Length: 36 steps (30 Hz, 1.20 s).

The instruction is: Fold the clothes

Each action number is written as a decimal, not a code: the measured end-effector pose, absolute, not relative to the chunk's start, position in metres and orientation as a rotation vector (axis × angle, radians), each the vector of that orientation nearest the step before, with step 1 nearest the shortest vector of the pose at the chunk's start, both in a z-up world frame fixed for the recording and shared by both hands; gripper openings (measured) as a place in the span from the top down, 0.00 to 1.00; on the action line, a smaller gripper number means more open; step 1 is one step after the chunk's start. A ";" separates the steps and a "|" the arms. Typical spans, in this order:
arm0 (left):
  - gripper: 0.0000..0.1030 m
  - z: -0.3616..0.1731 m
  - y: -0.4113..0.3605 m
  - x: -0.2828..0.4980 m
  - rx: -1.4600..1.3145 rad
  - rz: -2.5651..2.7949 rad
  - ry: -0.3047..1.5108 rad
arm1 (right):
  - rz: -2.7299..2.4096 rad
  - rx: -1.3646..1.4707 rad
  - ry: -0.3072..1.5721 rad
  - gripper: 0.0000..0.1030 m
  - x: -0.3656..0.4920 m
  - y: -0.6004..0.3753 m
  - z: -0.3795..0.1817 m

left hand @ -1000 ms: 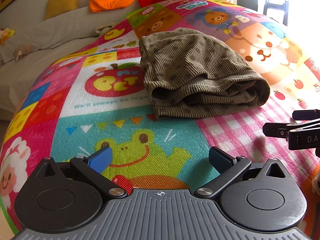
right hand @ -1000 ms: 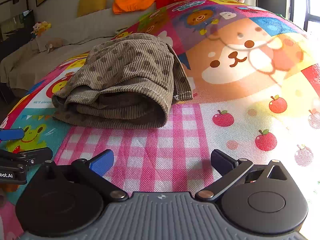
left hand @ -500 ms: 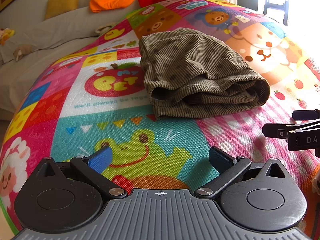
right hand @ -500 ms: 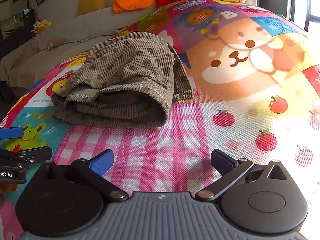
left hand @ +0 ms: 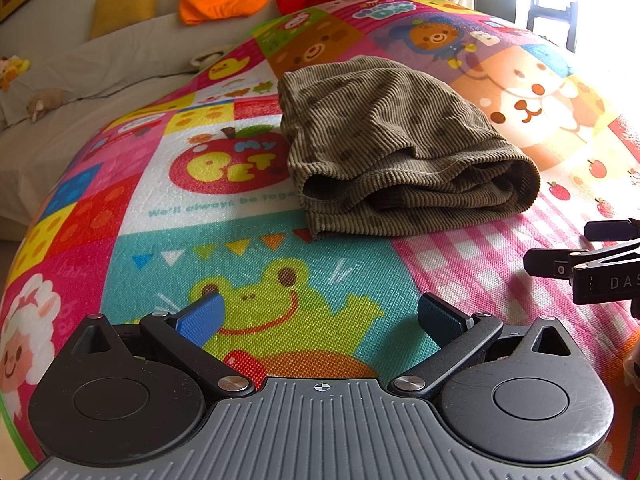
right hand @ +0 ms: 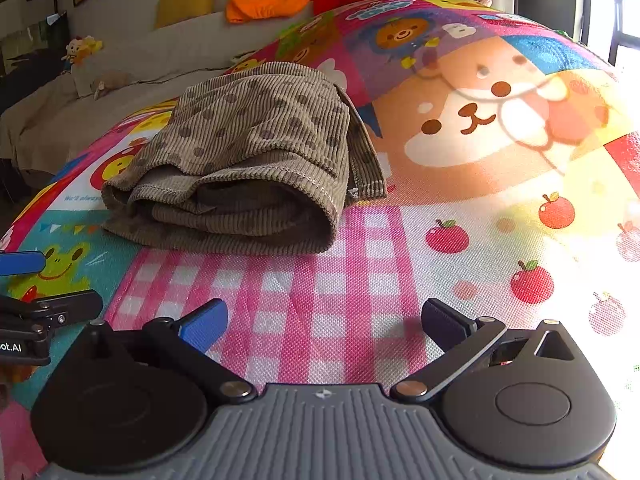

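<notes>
Left wrist view: brown corduroy garment [left hand: 396,152] lying folded in a thick bundle on the cartoon play mat [left hand: 224,272], near end overlapping the pink gingham patch and the teal frog panel. Looks soft and floppy, ribbed cloth with dark dots, probably light, layers likely to slump or slide apart if lifted by a single ply. Best taken at the rolled front edge, pinching through all the stacked layers near a corner, or at the stitched hem on top. Left gripper [left hand: 320,316] spread wide, blue pads well apart, nothing between them, hovering over the frog and short of the cloth. Right wrist view: same garment [right hand: 256,152] ahead and to the left, rounded fold facing this way, a loose flap trailing off its right side. Right gripper [right hand: 324,320] likewise gaping wide and empty, poised above the gingham checks, not touching the fabric. Couch [right hand: 132,60] with cushions behind, well apart. Fold seems largely done; perhaps one last tidy or squaring-up left.
</notes>
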<state>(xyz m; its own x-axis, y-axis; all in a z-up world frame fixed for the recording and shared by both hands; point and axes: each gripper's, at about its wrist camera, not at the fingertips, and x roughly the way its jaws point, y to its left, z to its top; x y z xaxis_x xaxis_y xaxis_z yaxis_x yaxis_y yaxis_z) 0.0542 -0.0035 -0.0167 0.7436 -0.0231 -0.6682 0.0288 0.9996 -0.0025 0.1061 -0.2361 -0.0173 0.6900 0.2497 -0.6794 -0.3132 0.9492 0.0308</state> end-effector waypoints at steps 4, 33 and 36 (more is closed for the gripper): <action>0.00 -0.017 -0.004 0.054 0.008 -0.028 0.732 | 0.315 -0.092 0.746 0.00 0.106 -0.236 -0.017; 0.00 -0.017 -0.003 0.054 0.006 -0.027 0.730 | 0.329 -0.099 0.755 0.00 0.107 -0.235 -0.017; 0.00 -0.017 -0.003 0.054 0.004 -0.027 0.729 | 0.333 -0.103 0.757 0.00 0.107 -0.235 -0.017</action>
